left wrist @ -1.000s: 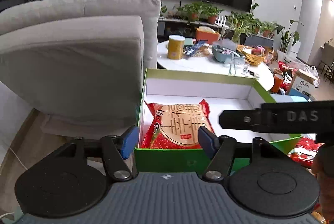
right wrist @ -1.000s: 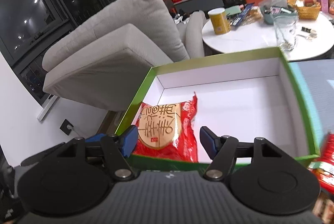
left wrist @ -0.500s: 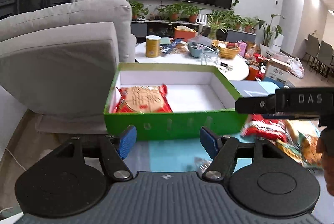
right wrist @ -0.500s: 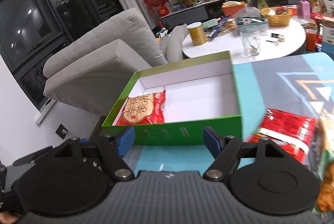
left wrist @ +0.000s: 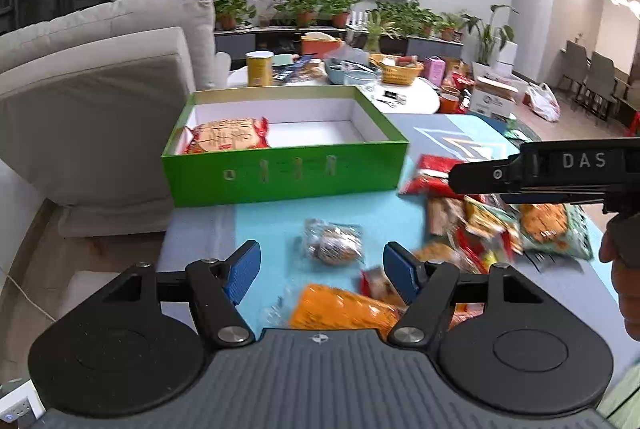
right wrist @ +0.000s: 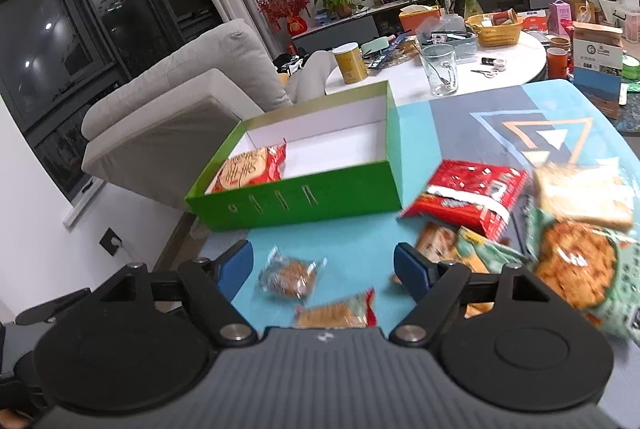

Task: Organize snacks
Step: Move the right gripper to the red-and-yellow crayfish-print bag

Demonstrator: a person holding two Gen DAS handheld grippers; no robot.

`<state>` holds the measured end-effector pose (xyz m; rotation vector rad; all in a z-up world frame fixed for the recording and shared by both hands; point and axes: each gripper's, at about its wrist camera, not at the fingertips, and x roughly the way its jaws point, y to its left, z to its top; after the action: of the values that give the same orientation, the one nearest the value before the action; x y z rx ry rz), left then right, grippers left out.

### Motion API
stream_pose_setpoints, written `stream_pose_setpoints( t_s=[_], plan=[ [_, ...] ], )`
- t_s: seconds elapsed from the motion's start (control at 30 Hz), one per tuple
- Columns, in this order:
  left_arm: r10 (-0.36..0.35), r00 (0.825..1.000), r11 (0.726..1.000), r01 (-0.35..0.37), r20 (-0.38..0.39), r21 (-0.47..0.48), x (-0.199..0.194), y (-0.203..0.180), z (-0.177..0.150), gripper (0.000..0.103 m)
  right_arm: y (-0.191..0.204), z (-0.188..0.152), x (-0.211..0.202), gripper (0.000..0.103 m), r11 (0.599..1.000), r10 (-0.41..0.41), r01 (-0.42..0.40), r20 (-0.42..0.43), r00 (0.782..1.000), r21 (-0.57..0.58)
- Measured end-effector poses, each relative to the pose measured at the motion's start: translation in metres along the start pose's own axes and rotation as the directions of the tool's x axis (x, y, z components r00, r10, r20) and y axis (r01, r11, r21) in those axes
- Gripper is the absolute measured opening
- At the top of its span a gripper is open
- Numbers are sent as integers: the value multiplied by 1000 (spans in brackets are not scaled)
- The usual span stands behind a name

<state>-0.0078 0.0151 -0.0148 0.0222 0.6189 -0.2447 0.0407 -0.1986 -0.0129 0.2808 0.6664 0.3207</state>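
Snacks [right wrist: 520, 229] lie in a pile on the right of the table — one red pack [right wrist: 250, 169] sits in the green box [right wrist: 296, 203], far left. Left gripper [left wrist: 320, 271] and right gripper [right wrist: 324, 267] hang wide apart, holding nothing.

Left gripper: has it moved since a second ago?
Yes. The left gripper has pulled back from the green box, now over loose snacks.
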Motion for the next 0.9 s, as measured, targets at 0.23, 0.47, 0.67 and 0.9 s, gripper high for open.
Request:
stream_pose_setpoints(
  t_s=[0.23,0.47,0.67,0.9],
  plan=[
    [-25,999,999,25,-22,28,-10,-20,-22,68,-24,-33,-17,59,999,-32,31,-28,999,-13],
    [-57,997,998,58,-57,26,-14,-33,-34,68,-35,-54,-25,59,999,-16,14,-70,997,-33],
    [-40,996,999,41,-76,3,-17,-37,-41,68,-42,-68,-17,59,1000,-9,8,-115,993,-8],
    [-37,995,999,37,-90,5,-21,-43,-47,68,-44,-75,-19,59,1000,-12,11,-101,995,-3]
  ],
)
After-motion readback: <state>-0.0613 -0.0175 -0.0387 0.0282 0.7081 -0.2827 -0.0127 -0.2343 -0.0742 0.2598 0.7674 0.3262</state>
